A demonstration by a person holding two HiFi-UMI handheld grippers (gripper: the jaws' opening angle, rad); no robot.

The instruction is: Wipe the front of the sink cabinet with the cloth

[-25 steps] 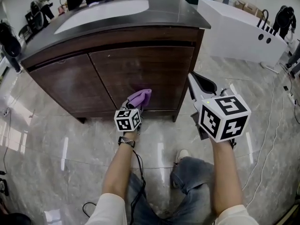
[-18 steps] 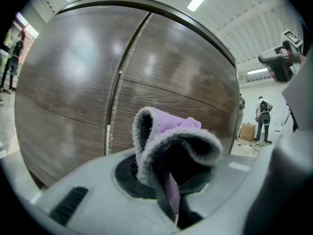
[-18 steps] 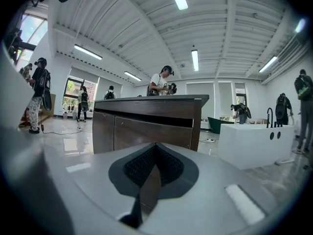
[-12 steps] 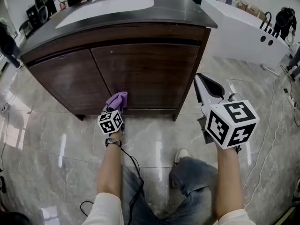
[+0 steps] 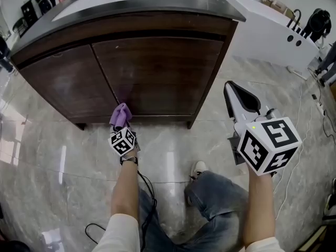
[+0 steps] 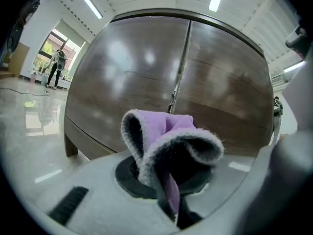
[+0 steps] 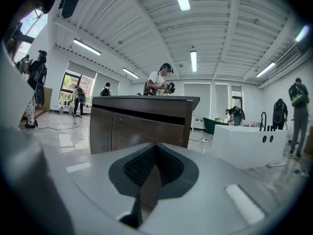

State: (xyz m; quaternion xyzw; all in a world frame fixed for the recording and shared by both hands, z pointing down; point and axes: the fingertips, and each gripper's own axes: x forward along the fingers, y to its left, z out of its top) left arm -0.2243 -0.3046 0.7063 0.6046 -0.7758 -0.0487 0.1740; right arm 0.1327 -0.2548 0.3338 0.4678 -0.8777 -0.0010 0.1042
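**Head view and both gripper views.** The left arm was extended forward and downward, its bare forearm carrying a wristwatch (image 5: 128, 160). The left hand-held gripper (image 5: 122, 126) (image 6: 166, 182) was directed at the lower part of the sink cabinet (image 5: 157, 72) (image 6: 225, 97) (image 7: 142, 124). Its jaws were pinched on the purple cloth (image 5: 121, 115) (image 6: 168, 141), which bulged in a folded loop above them. The cloth was held low on the cabinet front, just beside the seam (image 5: 107, 83) (image 6: 182, 62) between the two doors. Contact with the wood could not be confirmed.

The right forearm was raised beside the bent knee (image 5: 215, 193). The right hand-held gripper (image 5: 237, 94) (image 7: 154, 156) was held well apart from the cabinet, off its right front corner. Its jaws were pressed together with nothing between them. The marble floor (image 5: 63, 161) was seen beneath both arms.
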